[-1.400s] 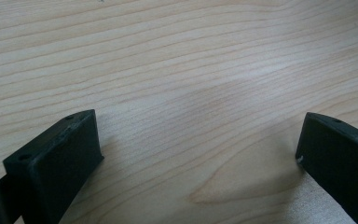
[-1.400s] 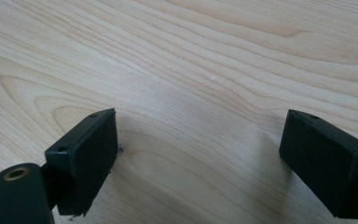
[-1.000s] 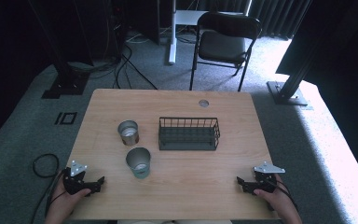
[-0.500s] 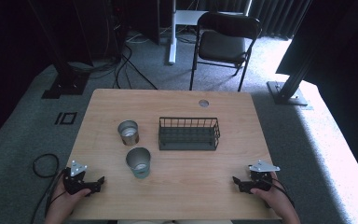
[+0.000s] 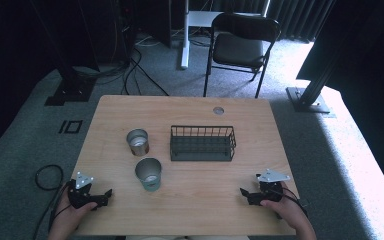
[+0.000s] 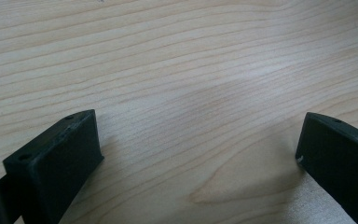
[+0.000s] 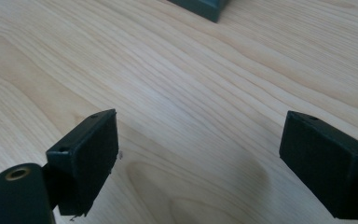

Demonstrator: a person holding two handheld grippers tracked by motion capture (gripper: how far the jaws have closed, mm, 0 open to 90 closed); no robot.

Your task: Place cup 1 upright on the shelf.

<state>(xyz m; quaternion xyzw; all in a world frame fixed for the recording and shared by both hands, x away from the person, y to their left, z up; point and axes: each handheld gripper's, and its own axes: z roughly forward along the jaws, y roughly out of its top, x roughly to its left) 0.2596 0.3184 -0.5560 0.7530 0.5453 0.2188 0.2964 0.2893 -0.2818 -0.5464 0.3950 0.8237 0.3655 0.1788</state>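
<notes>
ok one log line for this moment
left gripper: open, empty, near table edge | right gripper: open, empty | cups untouched | wire basket empty

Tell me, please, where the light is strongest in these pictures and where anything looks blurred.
High view: bright light washes out the floor at right; background dark. Left gripper view: soft glare on the table, sharp grain. Right gripper view: the near part of the right hand-held gripper is blurred.
</notes>
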